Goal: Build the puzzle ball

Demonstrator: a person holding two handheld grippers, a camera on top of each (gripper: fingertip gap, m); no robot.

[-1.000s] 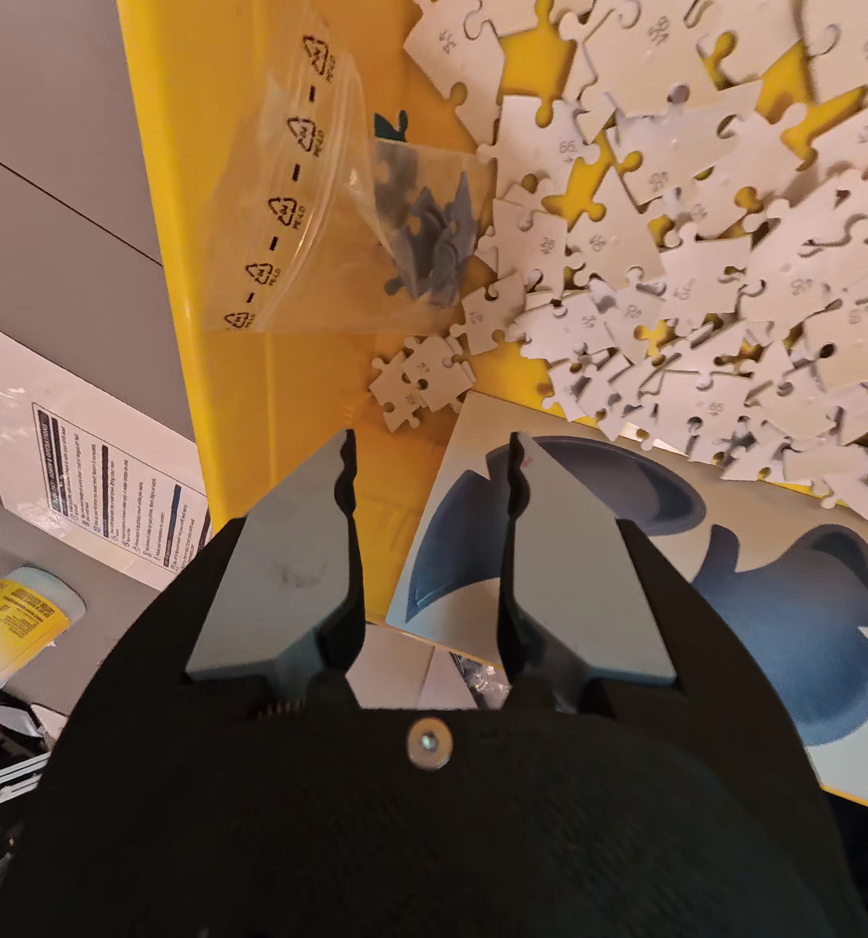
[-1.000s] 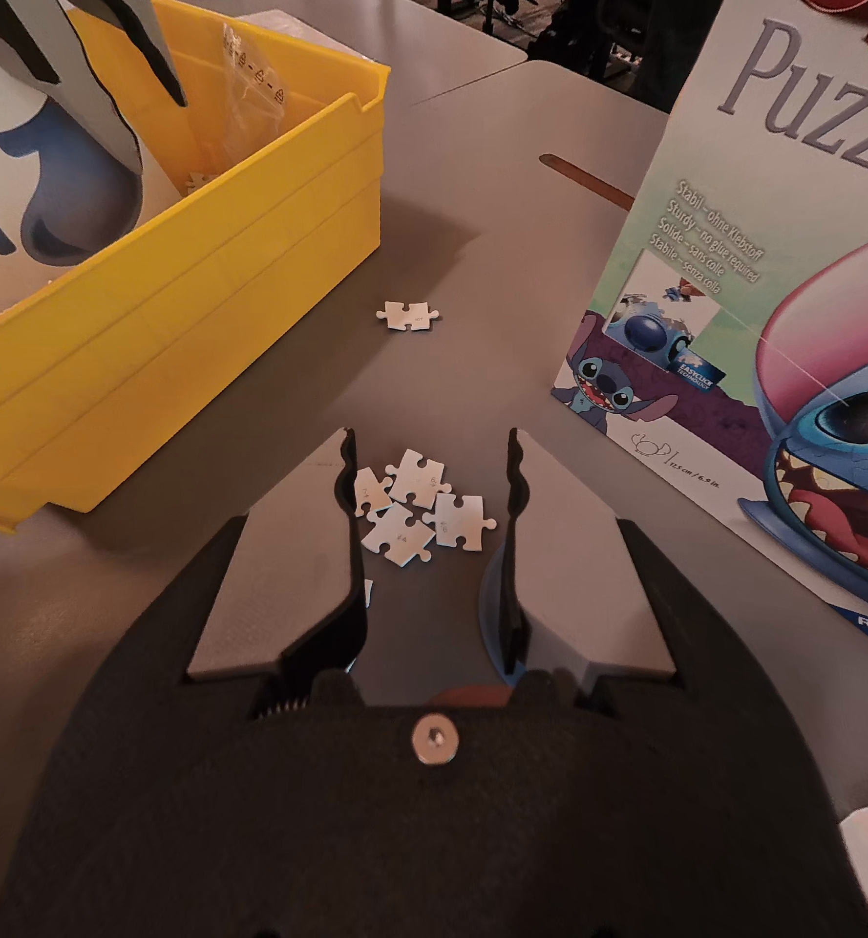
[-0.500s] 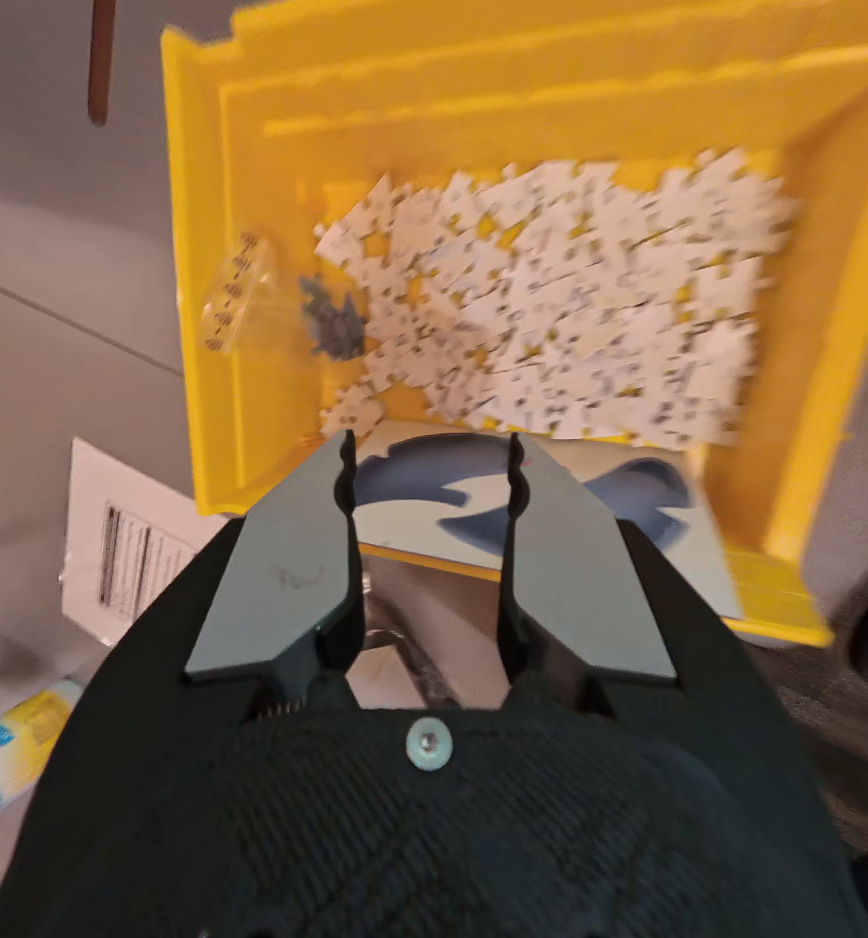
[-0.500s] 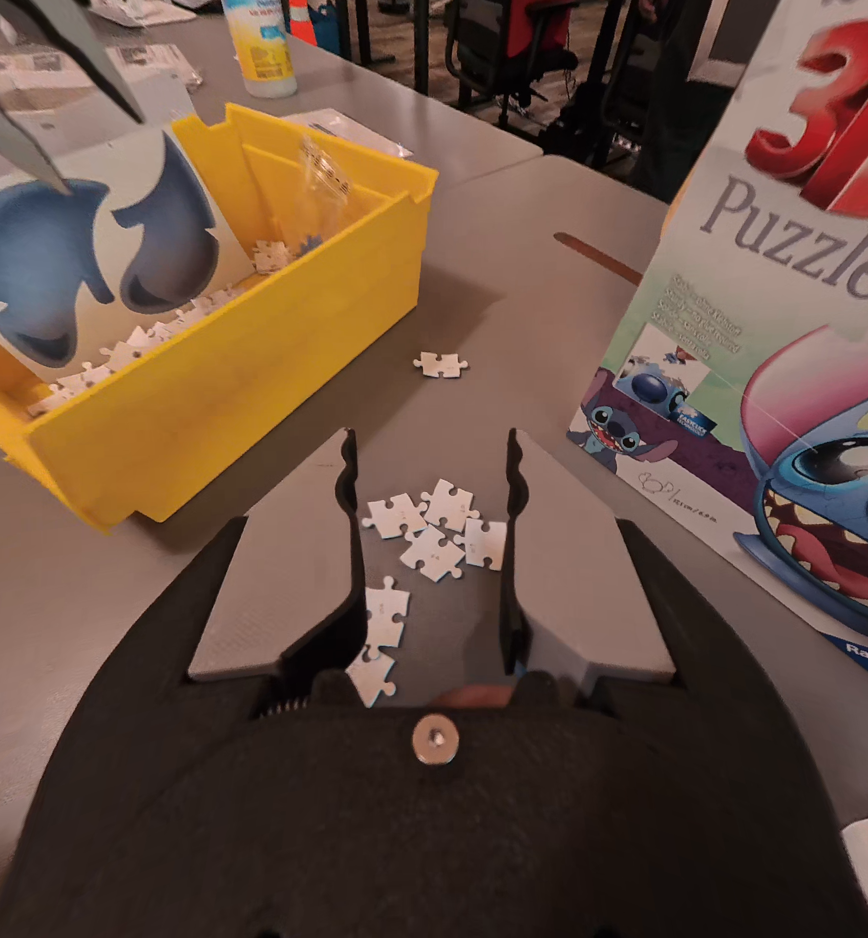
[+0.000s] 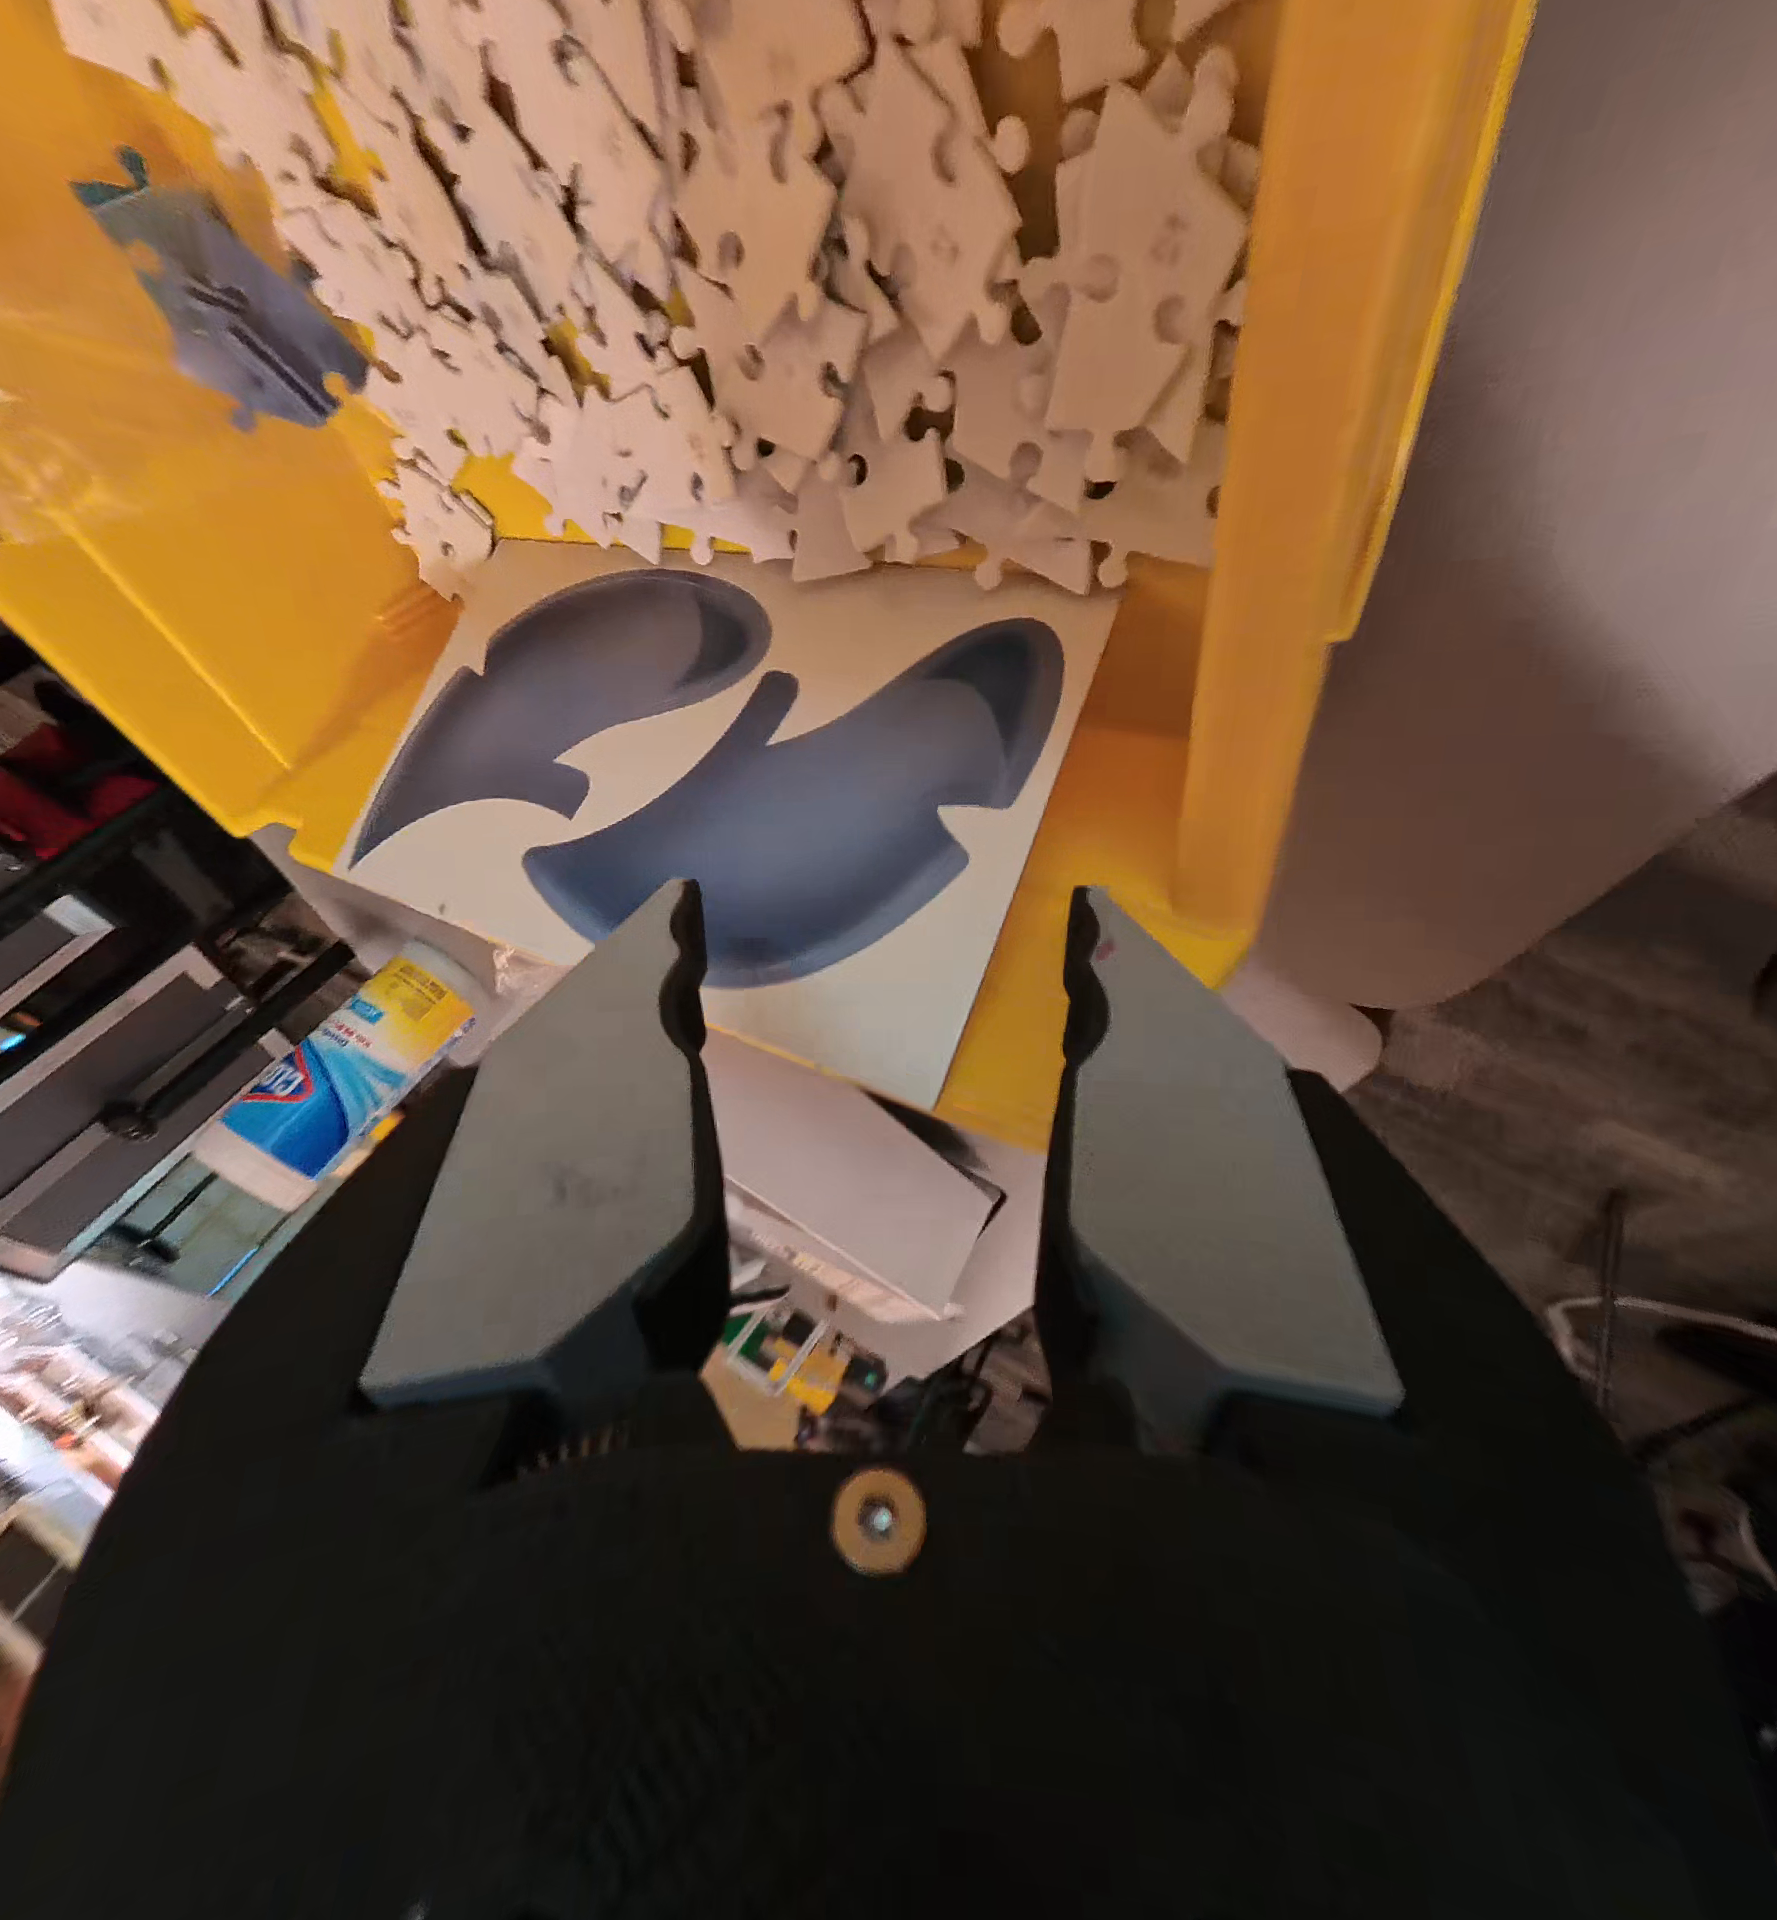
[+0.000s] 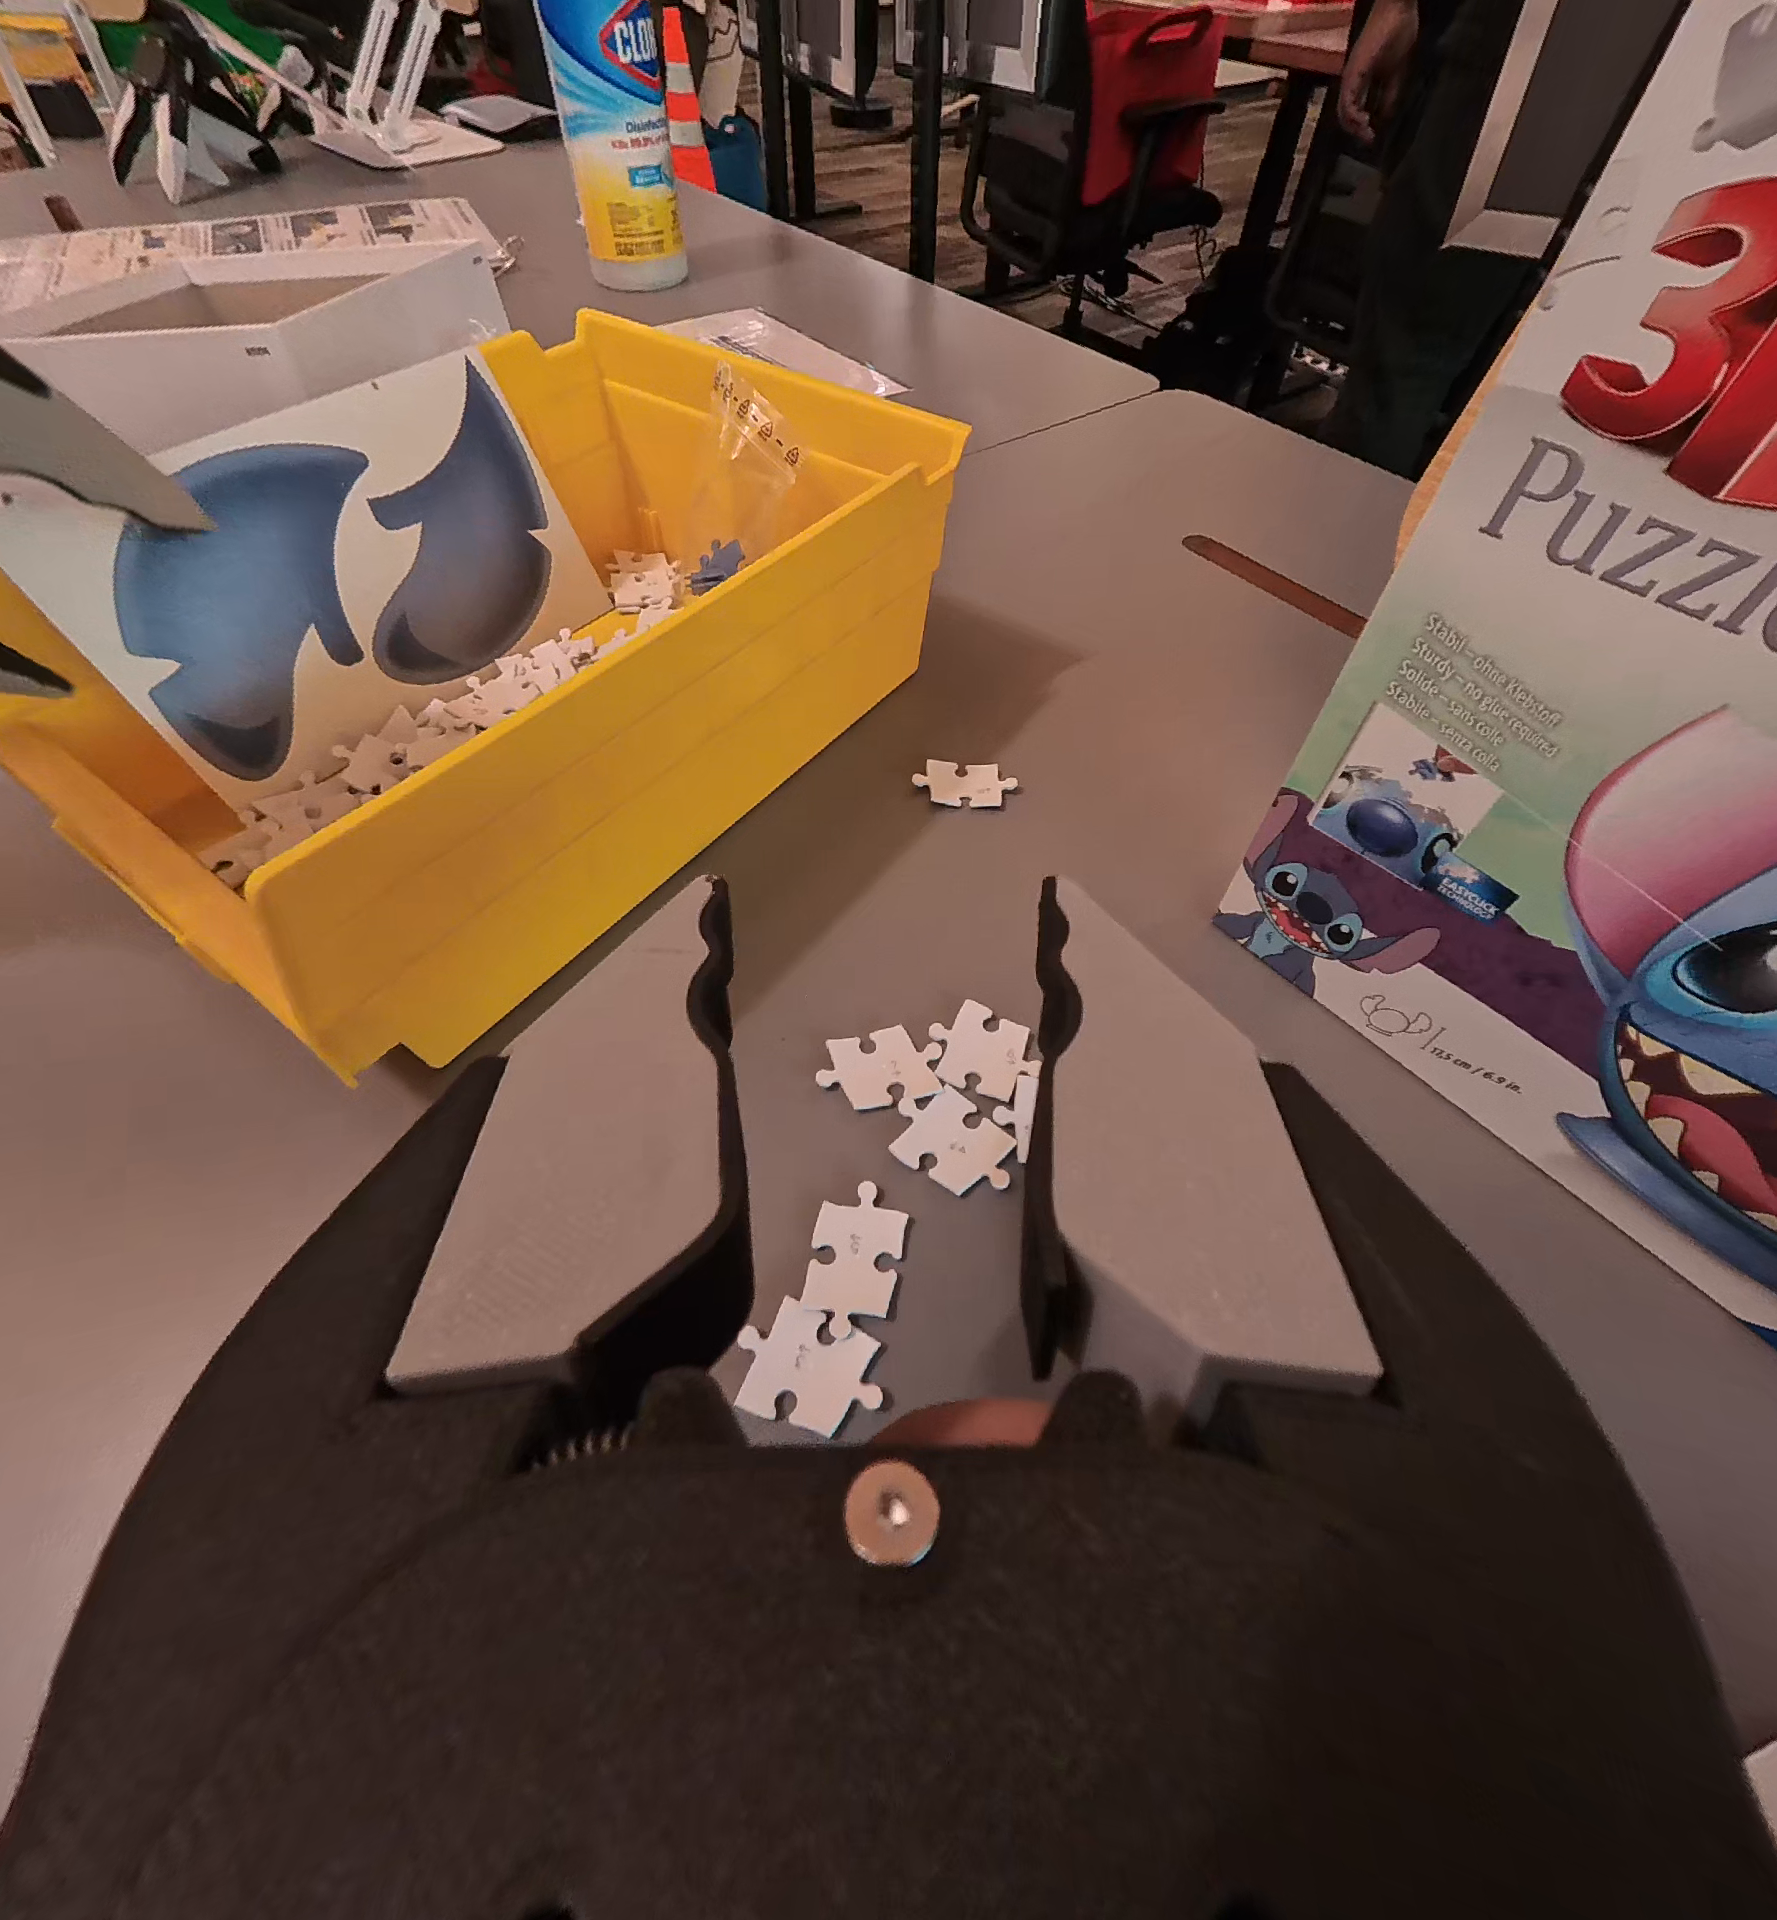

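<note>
- The desk (image 6: 1123, 582) carries the puzzle box (image 6: 1611, 727) on the right and a yellow bin (image 6: 603, 790) on the left.
- In the bin, a white card with blue ear shapes (image 5: 759, 769) leans over a heap of face-down puzzle pieces (image 5: 811, 291).
- Left gripper (image 5: 879, 914) — jaws apart, holding nothing — hangs above the card; judged best to go past it and pinch one piece by its edge.
- Right gripper (image 6: 879, 904), jaws apart, hovers over loose pieces (image 6: 925, 1101) lying on the desk.
</note>
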